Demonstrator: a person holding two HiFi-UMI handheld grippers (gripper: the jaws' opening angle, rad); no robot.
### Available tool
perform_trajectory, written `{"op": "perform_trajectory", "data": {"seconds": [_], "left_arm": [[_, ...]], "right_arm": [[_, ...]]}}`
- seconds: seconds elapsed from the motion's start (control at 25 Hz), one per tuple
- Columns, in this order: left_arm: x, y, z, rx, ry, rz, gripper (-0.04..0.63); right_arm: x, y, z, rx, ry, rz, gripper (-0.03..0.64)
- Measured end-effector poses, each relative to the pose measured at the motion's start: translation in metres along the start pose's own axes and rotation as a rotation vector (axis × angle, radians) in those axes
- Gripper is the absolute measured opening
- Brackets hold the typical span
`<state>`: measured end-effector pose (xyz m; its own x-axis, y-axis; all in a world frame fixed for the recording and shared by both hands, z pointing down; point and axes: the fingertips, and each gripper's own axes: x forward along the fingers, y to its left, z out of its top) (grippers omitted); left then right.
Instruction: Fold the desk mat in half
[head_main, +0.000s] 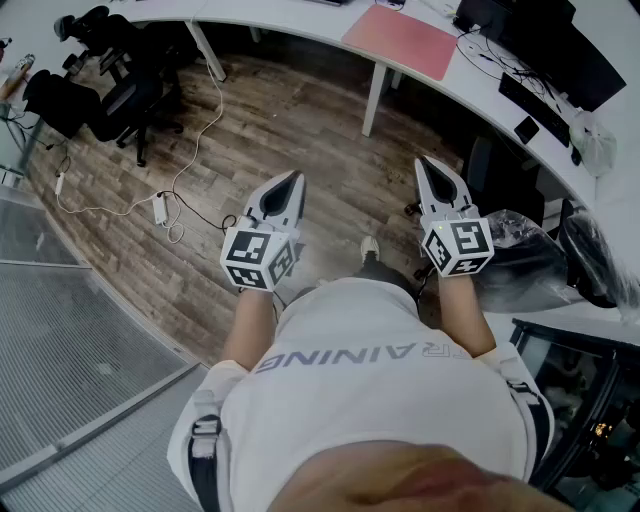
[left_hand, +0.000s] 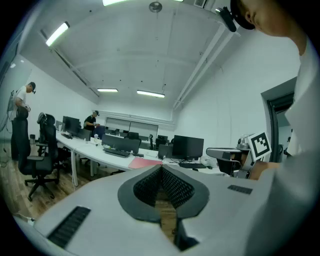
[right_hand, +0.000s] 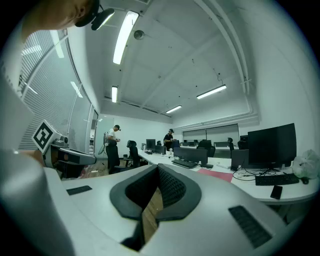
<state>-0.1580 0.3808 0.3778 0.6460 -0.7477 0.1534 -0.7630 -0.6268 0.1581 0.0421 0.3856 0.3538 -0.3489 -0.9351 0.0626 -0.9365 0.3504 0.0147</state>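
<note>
Person in white shirt (head_main: 370, 390) stands, bottom centre of the head view, a gripper in each hand held out over the wood floor (head_main: 300, 120). Left gripper (head_main: 293, 180) at centre-left: jaws closed tip to tip, nothing between them, only floor behind. Right gripper (head_main: 428, 162) at centre-right: jaws also pressed together, empty. The two are level and well apart. Beyond them a curved white desk (head_main: 300, 22) runs along the top edge. The pink desk mat (head_main: 400, 40) lies flat and unfolded on it, upper centre-right, untouched. Keyboard (head_main: 535, 100) and monitor (head_main: 590, 60) are at upper right, black office chairs (head_main: 110, 80) at upper left.
</note>
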Motion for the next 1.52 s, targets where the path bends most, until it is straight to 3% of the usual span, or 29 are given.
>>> {"op": "perform_trajectory", "data": {"seconds": [0.76,1.12,1.52], "left_arm": [[-0.007,0.014,-0.006,-0.011,0.009,0.011,0.028],[-0.01,0.033,-0.002,-0.036,-0.011,0.027,0.028],[0.022,0.064,-0.001,-0.061,0.0,0.05,0.028]], "right_arm": [[0.012,0.014,-0.011,0.035,0.019,0.037,0.023],[0.034,0.028,-0.01,0.045,0.042,0.097,0.023],[0.088,0.011,-0.02,0.065,0.073,0.134,0.023]]}}
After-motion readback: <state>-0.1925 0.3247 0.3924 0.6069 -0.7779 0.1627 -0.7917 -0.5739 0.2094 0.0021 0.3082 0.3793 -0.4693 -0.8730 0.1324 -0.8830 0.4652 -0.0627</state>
